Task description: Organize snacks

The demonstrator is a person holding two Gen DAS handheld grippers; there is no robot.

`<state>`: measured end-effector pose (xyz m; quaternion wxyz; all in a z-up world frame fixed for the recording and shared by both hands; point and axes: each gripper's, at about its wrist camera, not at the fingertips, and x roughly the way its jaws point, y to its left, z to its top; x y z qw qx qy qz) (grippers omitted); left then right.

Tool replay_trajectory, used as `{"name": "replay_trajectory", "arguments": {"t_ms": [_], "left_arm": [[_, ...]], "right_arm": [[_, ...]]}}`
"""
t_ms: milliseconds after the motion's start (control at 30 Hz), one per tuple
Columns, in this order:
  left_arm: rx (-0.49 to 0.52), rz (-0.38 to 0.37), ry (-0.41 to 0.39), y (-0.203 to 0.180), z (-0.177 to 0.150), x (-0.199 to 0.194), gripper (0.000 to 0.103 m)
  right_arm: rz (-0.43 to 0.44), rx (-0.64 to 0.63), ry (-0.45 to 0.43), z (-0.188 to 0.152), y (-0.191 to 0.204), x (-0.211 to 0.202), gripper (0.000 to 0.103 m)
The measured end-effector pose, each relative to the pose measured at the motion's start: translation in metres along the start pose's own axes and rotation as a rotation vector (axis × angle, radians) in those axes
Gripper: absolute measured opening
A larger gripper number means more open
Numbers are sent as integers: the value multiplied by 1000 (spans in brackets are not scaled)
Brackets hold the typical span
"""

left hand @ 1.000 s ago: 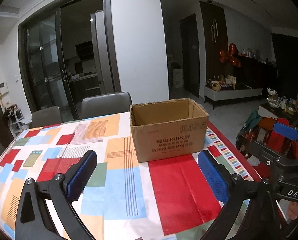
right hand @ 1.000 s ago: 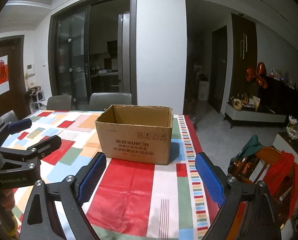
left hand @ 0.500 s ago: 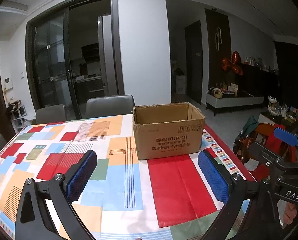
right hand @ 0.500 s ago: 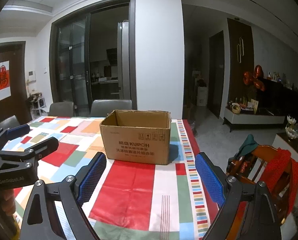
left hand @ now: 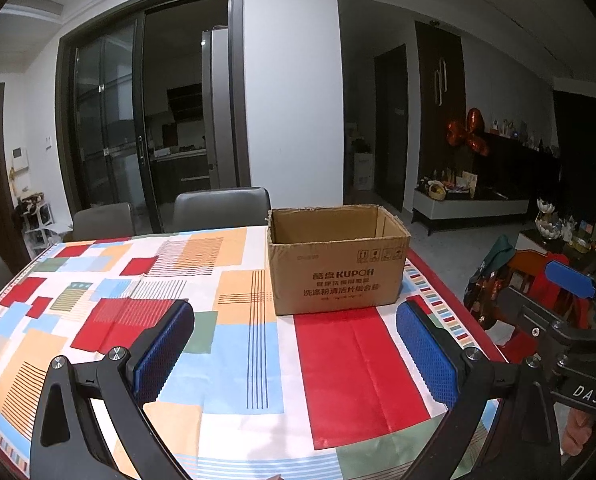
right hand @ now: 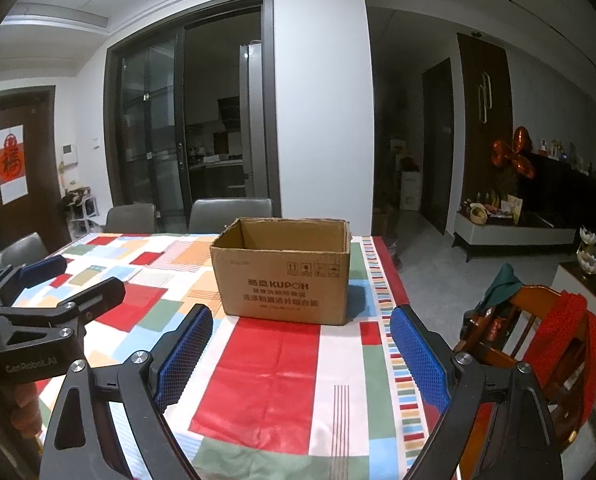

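Observation:
An open brown cardboard box [left hand: 335,266] printed KUPOH stands on the table's colourful patchwork cloth [left hand: 234,320], towards the far right side. It also shows in the right wrist view [right hand: 284,272]. Its inside is mostly hidden and no snacks show. My left gripper [left hand: 294,354] is open and empty, well short of the box. My right gripper [right hand: 299,354] is open and empty, also short of the box. The left gripper shows at the left of the right wrist view [right hand: 54,276], and the right gripper at the right of the left wrist view [left hand: 553,300].
Grey chairs [left hand: 222,210] stand along the table's far side before glass sliding doors. A wooden chair with red cloth [right hand: 545,332] stands right of the table edge. A low cabinet with ornaments [right hand: 513,228] lies further right.
Both views have levelled upward and drawn back a little, so the box sits slightly further off. Both grippers stay open and empty.

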<state>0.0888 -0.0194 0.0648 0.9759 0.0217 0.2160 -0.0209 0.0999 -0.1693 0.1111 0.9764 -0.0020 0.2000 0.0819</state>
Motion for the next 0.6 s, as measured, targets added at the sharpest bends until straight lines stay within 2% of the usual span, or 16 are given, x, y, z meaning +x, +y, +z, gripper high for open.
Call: {"name": "replay_trajectory", "arguments": {"t_ms": [600], "left_arm": [[-10, 7, 6, 0, -1, 0, 103]], "right_arm": [[-2, 5, 14, -3, -2, 2, 91]]}}
